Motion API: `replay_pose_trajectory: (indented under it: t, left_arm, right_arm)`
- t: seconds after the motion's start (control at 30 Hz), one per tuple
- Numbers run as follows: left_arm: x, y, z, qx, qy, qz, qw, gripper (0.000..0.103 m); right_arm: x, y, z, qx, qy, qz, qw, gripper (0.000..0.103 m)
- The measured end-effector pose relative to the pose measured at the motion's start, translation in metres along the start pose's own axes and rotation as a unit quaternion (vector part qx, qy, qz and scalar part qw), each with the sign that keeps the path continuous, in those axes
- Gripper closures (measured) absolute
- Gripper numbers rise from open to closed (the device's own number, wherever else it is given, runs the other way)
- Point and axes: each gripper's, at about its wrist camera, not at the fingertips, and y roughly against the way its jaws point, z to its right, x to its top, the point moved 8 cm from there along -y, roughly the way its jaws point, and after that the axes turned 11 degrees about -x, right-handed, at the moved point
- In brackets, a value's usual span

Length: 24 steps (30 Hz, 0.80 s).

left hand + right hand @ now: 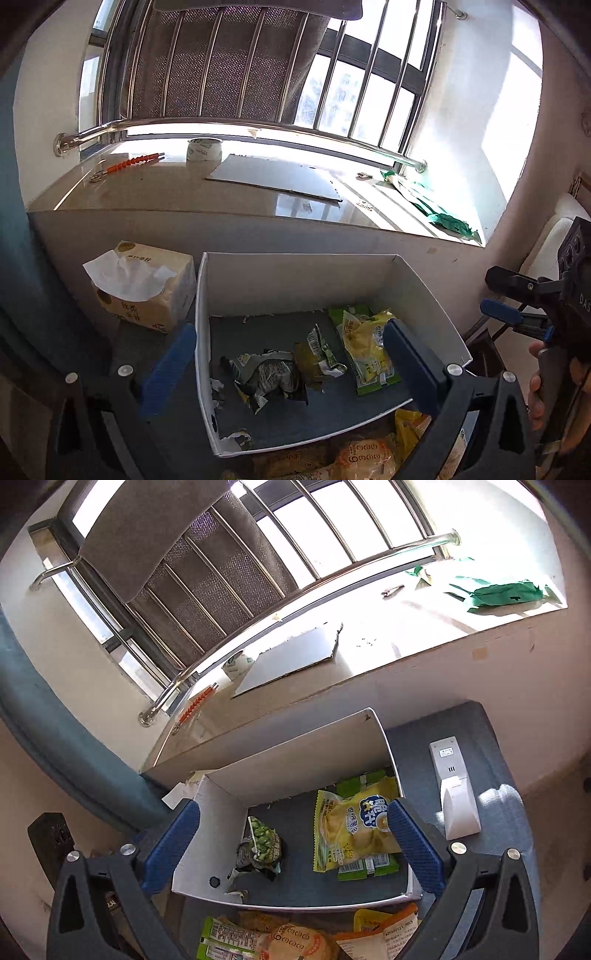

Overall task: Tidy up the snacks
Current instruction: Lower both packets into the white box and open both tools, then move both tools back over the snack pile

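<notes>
Both grippers, left (291,369) and right (295,845), have fingers spread wide, holding nothing. Sorted snacks (354,830) lie in the white box (295,746); unsorted packets (295,941) wait on the near side, below the fingers, about equally close to both hands.

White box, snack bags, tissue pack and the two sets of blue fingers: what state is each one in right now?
White box: open-topped, partly filled.
Yellow chip bag: sealed, lying flat in the box.
Green pea packet: crumpled, in the box.
Tissue pack: opened, a tissue sticking out.
Left fingers: open, empty.
Right fingers: open, empty.
</notes>
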Motion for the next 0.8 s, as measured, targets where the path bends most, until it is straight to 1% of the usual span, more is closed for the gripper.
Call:
replay_pose_trajectory:
  t: [0.07, 0.2, 0.3, 0.37, 0.5, 0.57, 0.63, 0.73, 0.8]
  left_arm:
    - [-0.001, 0.007, -0.001, 0.005, -0.001, 0.002, 1.0000, 0.000]
    - [-0.005, 0.025, 0.005, 0.005, -0.021, 0.010, 0.9997, 0.000]
    - [-0.015, 0.046, 0.013, -0.005, -0.034, 0.020, 0.9992, 0.000]
    - [-0.027, 0.062, 0.020, -0.015, -0.041, 0.024, 0.9988, 0.000]
    - [-0.066, 0.089, 0.035, -0.039, -0.054, 0.017, 0.9977, 0.000]
    - [-0.091, 0.100, 0.041, -0.047, -0.058, 0.011, 0.9971, 0.000]
    - [-0.117, 0.105, 0.044, -0.052, -0.054, -0.003, 0.9972, 0.000]
    - [-0.162, 0.107, 0.050, -0.071, -0.035, -0.027, 0.9965, 0.000]
    - [-0.186, 0.109, 0.053, -0.084, -0.018, -0.038, 0.9956, 0.000]
  right_arm:
    - [-0.006, 0.001, -0.003, 0.001, 0.004, -0.005, 1.000, 0.000]
    - [-0.024, 0.009, -0.012, 0.006, 0.032, -0.005, 0.999, 0.000]
    - [-0.045, 0.021, -0.017, 0.012, 0.064, -0.006, 0.998, 0.000]
    - [-0.063, 0.032, -0.018, 0.017, 0.086, -0.010, 0.996, 0.000]
    - [-0.105, 0.064, -0.012, 0.028, 0.126, -0.005, 0.992, 0.000]
    - [-0.126, 0.078, -0.002, 0.013, 0.142, 0.008, 0.990, 0.000]
    - [-0.146, 0.089, 0.010, -0.007, 0.143, 0.018, 0.990, 0.000]
    - [-0.180, 0.103, 0.034, -0.023, 0.111, 0.020, 0.993, 0.000]
    - [-0.202, 0.108, 0.049, -0.019, 0.081, 0.007, 0.997, 0.000]
